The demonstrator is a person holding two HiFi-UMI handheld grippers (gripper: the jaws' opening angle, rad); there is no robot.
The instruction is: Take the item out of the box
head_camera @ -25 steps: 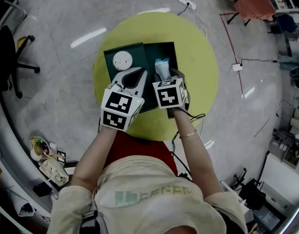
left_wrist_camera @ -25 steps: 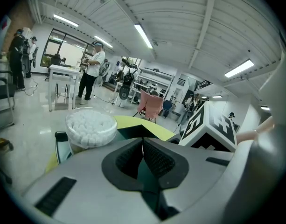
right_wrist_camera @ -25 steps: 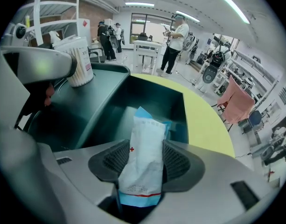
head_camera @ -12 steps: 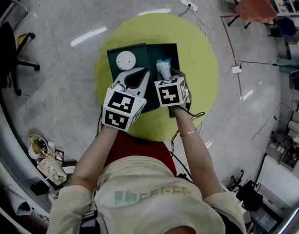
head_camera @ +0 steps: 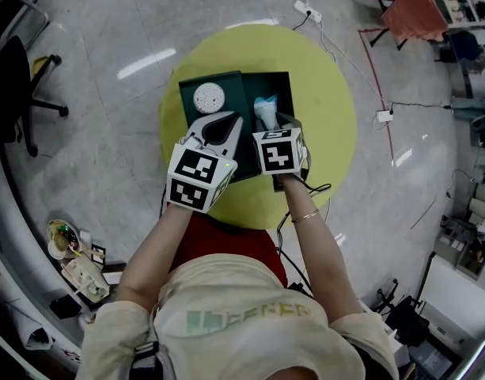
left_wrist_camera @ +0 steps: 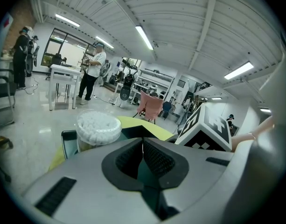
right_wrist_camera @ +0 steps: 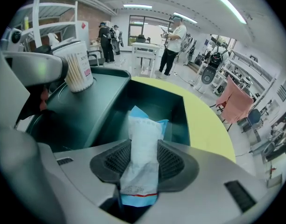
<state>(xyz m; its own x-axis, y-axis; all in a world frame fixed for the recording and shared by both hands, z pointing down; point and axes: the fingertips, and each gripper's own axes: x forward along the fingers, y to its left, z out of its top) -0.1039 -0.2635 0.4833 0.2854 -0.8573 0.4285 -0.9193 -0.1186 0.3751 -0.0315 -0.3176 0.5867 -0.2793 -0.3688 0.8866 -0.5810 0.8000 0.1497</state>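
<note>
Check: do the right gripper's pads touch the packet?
Touching. The right gripper view shows the right gripper, jaws just closing, with both pads pressed on the packet between them.

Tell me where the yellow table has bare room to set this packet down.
Widest bare patch: the table right of the box, out to its edge. A strip beyond the box's far wall is bare; left of the lid it's narrower. Crowded: the lid, with the cotton swab jar and left hand-held gripper, and the near edge under the forearms.

The right hand-held gripper [head_camera: 280, 125] hides the packet's [head_camera: 264, 110] base.
</note>
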